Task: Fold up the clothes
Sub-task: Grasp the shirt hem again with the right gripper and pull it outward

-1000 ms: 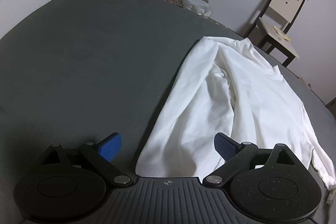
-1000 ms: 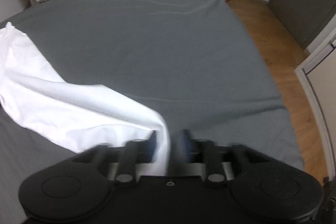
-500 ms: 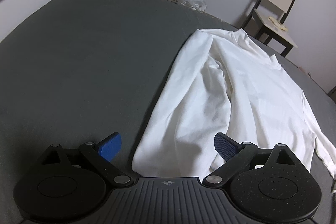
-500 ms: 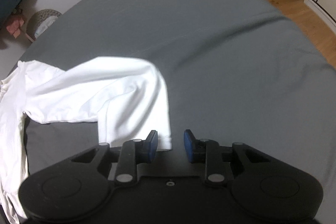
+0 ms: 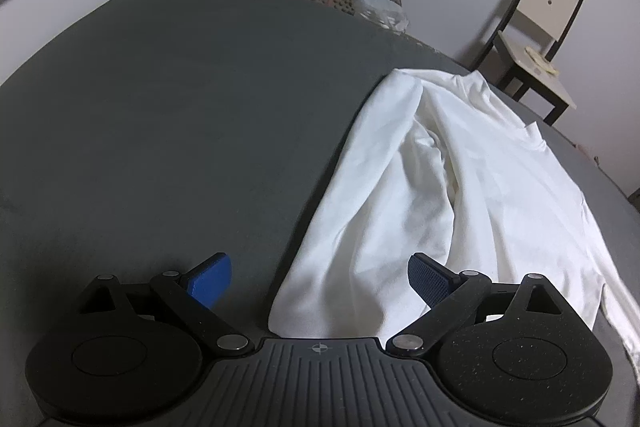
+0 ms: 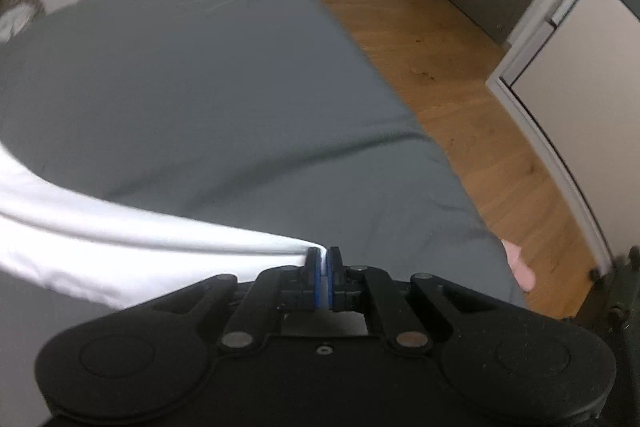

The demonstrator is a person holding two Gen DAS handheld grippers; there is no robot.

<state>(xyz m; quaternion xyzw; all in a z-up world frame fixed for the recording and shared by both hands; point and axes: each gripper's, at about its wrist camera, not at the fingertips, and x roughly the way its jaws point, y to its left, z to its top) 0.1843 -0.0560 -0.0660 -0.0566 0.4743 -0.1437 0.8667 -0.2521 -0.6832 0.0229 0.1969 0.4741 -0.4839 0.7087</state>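
Grey bed sheet [image 5: 168, 115], soft white shirt [image 5: 452, 195] rumpled on it at right.

Left gripper [image 5: 320, 277] hangs spread wide, the shirt's near edge between its blue pads, untouched. Right gripper [image 6: 323, 263] has just pressed together, pinching a shirt corner [image 6: 292, 249]; that cloth trails off lower left, blurred and cut off.

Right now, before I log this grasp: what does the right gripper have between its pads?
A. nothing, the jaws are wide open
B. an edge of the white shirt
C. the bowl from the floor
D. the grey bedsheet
B: the right gripper's blue pads are pressed together on the white shirt's stretched edge.
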